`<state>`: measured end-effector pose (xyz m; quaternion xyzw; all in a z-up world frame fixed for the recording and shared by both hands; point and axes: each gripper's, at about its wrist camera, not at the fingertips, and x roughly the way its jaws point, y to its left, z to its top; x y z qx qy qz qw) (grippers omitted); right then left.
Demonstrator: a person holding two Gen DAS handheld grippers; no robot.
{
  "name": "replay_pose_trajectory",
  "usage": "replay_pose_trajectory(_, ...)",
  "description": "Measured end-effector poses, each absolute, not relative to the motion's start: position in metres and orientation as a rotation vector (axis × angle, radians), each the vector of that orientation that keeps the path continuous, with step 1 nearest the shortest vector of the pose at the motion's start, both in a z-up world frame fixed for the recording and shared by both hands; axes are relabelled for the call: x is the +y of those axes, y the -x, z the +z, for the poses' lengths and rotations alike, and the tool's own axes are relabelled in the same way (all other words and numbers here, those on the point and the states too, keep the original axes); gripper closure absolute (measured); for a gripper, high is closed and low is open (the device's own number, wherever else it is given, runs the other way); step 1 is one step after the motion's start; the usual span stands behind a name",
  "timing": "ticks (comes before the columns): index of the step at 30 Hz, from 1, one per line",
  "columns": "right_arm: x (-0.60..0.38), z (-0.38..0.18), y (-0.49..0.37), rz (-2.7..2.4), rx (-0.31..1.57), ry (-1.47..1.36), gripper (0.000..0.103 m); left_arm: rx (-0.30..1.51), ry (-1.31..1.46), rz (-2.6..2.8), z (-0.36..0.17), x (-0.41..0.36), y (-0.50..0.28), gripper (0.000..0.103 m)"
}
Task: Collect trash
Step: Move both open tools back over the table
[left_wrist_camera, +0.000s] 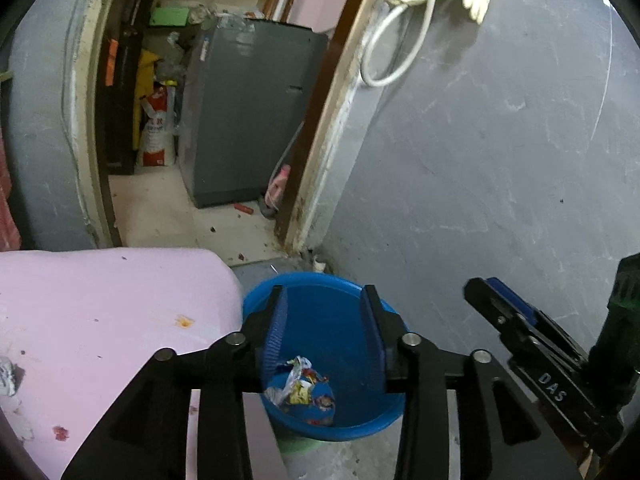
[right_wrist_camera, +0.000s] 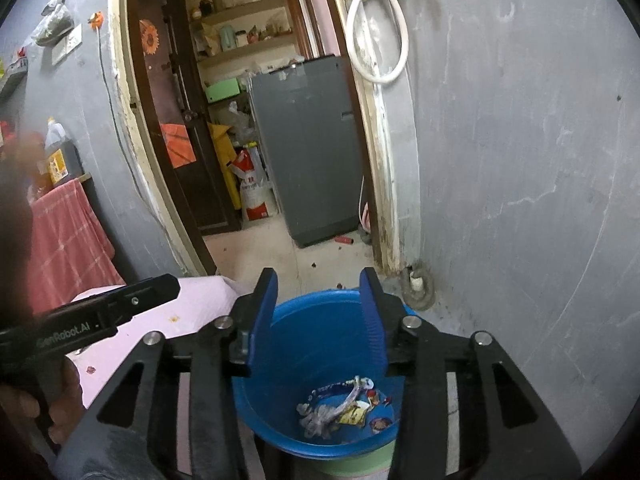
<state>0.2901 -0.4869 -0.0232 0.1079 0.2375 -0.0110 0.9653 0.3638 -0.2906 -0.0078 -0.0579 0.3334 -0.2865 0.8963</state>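
- The round blue plastic bin [left_wrist_camera: 320, 412] sits on the grey floor, in the corner by the doorway and just beside the pale pink table top [left_wrist_camera: 100, 320].
- The crumpled shiny snack wrappers [right_wrist_camera: 344, 408] lie at the bottom of the bin. This is the trash, and it looks like it is already inside.
- The left gripper [left_wrist_camera: 326, 320] hangs over the bin with its two blue pads partly apart. Nothing is between them.
- The right gripper [right_wrist_camera: 320, 312] hangs over the same bin. Its pads are partly apart too, and it holds nothing.
- I think this step is letting go over the bin. To do it well, keep both grippers right above the middle of the bin, not over the rim.
- Keep the pads wide enough that no bit of wrapper sticks to them.
- Then lift straight up and do not bump the bin, because it stands on something pale green and might tip.
- A small crumpled white scrap [left_wrist_camera: 8, 378] sits at the table's left edge. It may be trash to pick up next.
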Motion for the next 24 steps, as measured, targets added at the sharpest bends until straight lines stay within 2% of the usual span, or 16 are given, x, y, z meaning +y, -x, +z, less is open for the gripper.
replay_pose_trajectory(2, -0.484, -0.016, -0.285, -0.026, 0.457, -0.208, 0.054, 0.67, 0.127, -0.58, -0.002, -0.284, -0.361, 0.065)
replay_pose_trajectory(4, -0.481, -0.008, -0.28, -0.031, 0.43, -0.198, 0.046, 0.643, 0.134, -0.565, 0.006, -0.275, -0.358, 0.057)
replay_pose_trajectory(6, -0.476, 0.002, -0.272, -0.038, 0.398, -0.188, 0.038, 0.612, 0.142, -0.55, 0.014, -0.265, -0.353, 0.044)
replay_pose_trajectory(8, -0.471, 0.012, -0.264, -0.046, 0.363, -0.18, 0.028, 0.577, 0.148, -0.532, 0.024, -0.252, -0.348, 0.035)
replay_pose_trajectory(12, -0.46, 0.029, -0.252, -0.056, 0.305, -0.165, 0.009, 0.501, 0.159, -0.469, 0.042, -0.222, -0.333, 0.006)
replay_pose_trajectory(15, -0.451, 0.039, -0.242, -0.058, 0.264, -0.159, 0.0, 0.446, 0.18, -0.429, 0.052, -0.199, -0.322, 0.003)
replay_pose_trajectory(24, -0.415, 0.062, -0.216, -0.038, 0.179, -0.134, 0.0, 0.35, 0.137, -0.323, 0.075, -0.148, -0.284, 0.002)
